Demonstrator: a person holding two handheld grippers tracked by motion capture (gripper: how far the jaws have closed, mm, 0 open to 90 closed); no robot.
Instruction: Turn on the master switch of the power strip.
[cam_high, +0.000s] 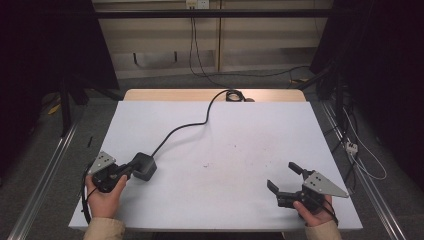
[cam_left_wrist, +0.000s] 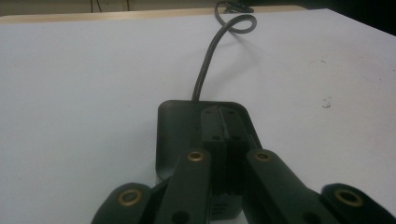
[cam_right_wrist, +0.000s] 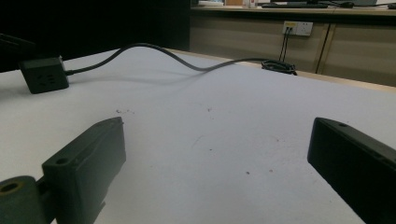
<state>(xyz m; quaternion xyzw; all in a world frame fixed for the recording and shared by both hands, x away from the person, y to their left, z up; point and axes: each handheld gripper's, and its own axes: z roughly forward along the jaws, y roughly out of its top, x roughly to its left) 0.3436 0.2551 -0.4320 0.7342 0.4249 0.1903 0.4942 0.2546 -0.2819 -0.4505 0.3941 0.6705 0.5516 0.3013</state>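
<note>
The black power block (cam_high: 144, 165) lies flat on the white table (cam_high: 240, 130) close to its left edge, in the near half, with its cable (cam_high: 185, 126) running off its far side in a slack curve to a small coil (cam_high: 233, 95) at the middle of the far edge. The left gripper (cam_high: 131, 170) is on it: in the left gripper view the two jaws stand pressed together, side by side, over the top of the block (cam_left_wrist: 180, 135), their tips lying on or just above its upper face rather than around its sides. So the jaws are closed, but I cannot tell whether they pinch any part of the block or merely rest against it; no edge of the block shows between them. The block looks flat on the table, not lifted or tilted. The right gripper (cam_high: 283, 178) sits well apart near the right end of the near edge, its jaws spread wide with only bare table between them; from the right gripper view the block (cam_right_wrist: 44, 74) and its cable (cam_right_wrist: 163, 55) lie across the table, untouched by it. As I judge it, the work is at an early stage: one gripper has reached the block and made contact, while nothing has been moved, and whatever is to be done with the block or cable is yet to come, likely with the free right gripper joining in.
</note>
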